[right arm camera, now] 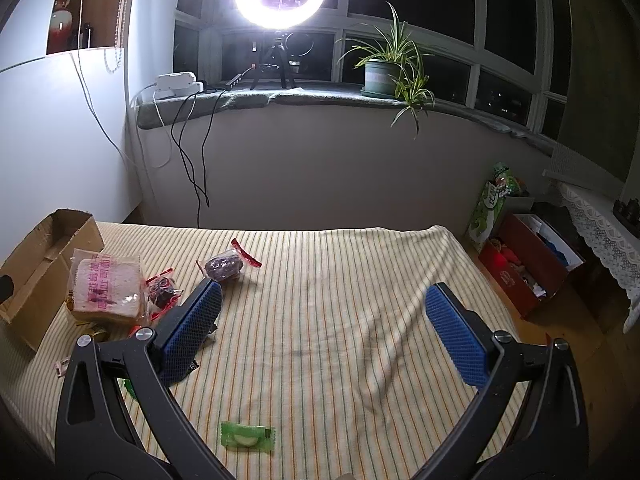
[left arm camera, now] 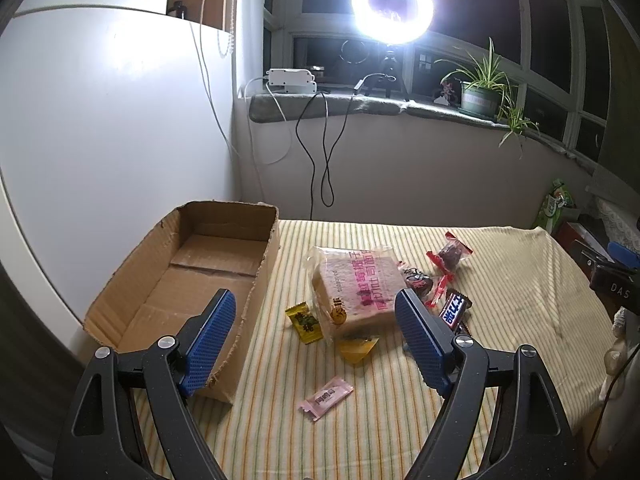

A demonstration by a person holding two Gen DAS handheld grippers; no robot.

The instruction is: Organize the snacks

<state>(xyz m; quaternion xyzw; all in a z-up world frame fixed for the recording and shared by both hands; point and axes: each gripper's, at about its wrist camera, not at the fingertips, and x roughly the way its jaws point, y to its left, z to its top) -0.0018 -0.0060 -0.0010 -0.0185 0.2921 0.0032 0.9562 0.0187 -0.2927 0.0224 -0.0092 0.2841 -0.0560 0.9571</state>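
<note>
An empty cardboard box [left arm camera: 208, 264] stands at the left of the striped cloth [left arm camera: 500, 280]. Beside it lies a bagged bread slice [left arm camera: 354, 284] with pink print. Around it lie a yellow candy [left arm camera: 304, 322], an orange packet [left arm camera: 357, 347], a pink candy [left arm camera: 326, 397], a Snickers bar [left arm camera: 454, 307] and red-wrapped dark snacks [left arm camera: 450, 254]. My left gripper [left arm camera: 314, 312] hangs open above the bread's near edge. My right gripper [right arm camera: 322, 300] is open over bare cloth; a green candy [right arm camera: 248, 435] lies below it. The bread [right arm camera: 108, 288], the box [right arm camera: 36, 268] and a dark snack [right arm camera: 226, 266] sit to its left.
A ring light [left arm camera: 392, 4] on a tripod, a white power strip [left arm camera: 290, 80] with cables and a potted plant [left arm camera: 480, 92] stand on the windowsill behind. At the right of the bed are a red box [right arm camera: 528, 264] of clutter and a green bag [right arm camera: 492, 204].
</note>
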